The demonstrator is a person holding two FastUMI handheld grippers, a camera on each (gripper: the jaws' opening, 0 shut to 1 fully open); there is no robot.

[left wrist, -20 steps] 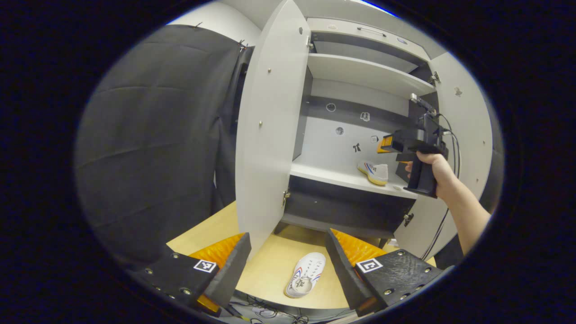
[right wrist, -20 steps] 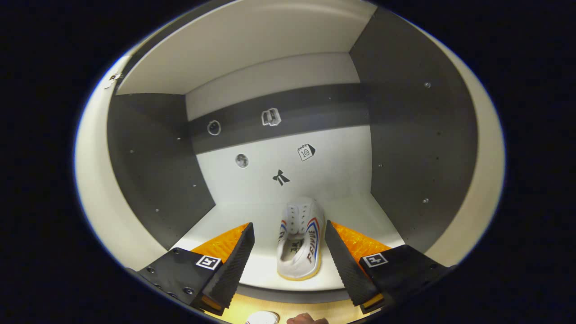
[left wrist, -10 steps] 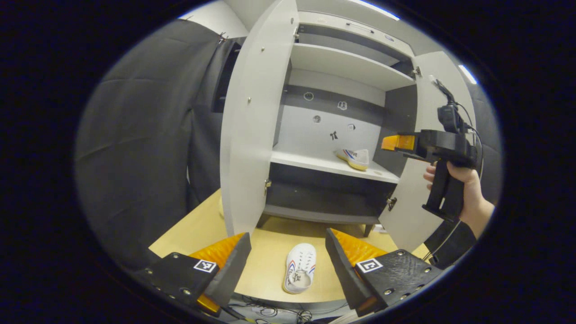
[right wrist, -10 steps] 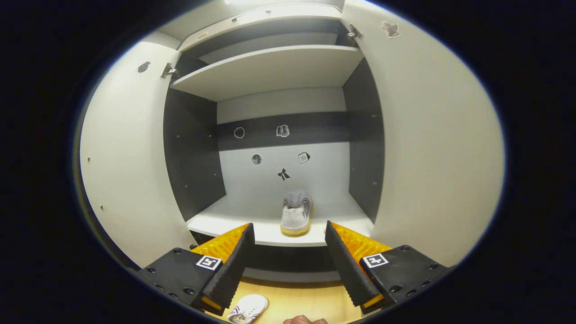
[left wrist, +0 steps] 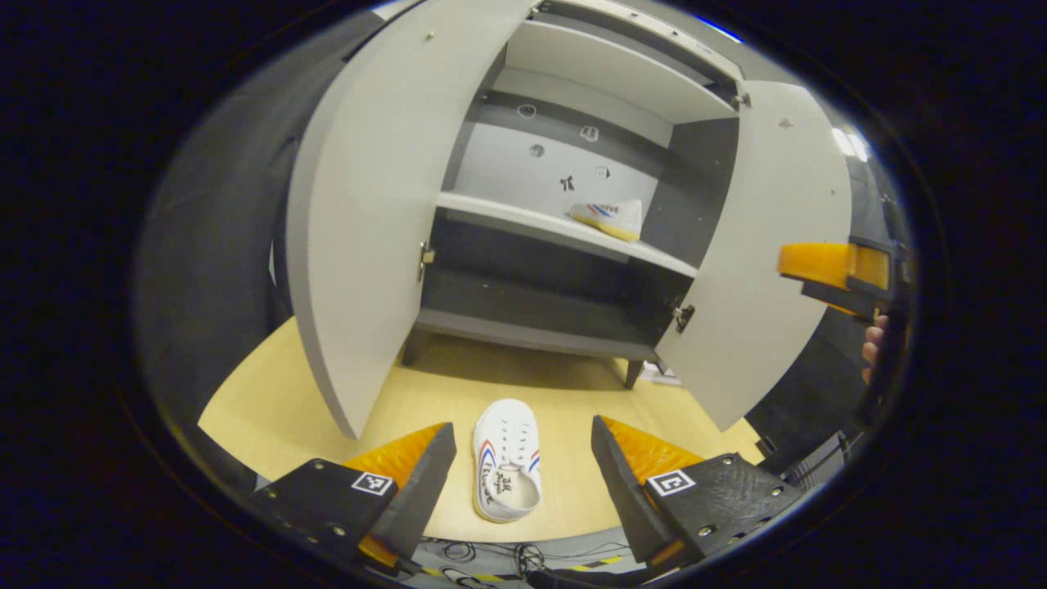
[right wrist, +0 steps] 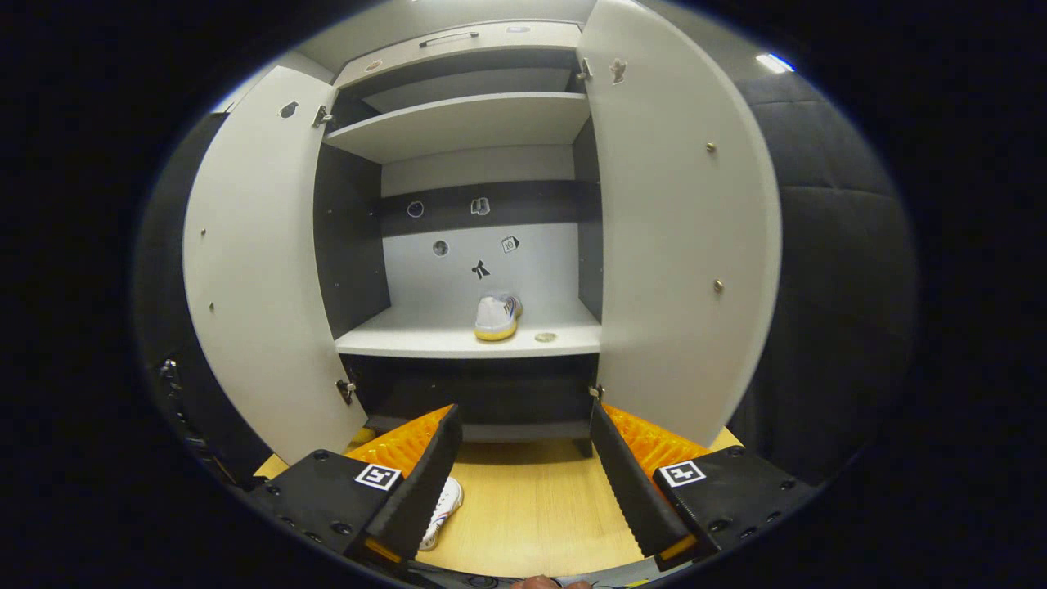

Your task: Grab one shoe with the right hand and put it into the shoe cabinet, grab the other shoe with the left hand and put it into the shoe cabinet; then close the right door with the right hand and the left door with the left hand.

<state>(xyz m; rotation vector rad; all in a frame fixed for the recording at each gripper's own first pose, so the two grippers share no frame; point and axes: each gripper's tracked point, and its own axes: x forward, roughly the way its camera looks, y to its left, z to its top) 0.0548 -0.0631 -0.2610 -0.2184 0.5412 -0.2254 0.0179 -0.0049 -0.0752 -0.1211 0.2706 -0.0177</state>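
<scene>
Left gripper [left wrist: 523,470] hangs open over the white sneaker [left wrist: 507,460] on the bench [left wrist: 270,409]; an off-centre grasp risks slip.

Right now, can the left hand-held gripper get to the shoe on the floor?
Probably yes. The shoe on the floor lies between the open fingers of the left hand-held gripper, with nothing in the way. The open left door stands off to one side.
</scene>
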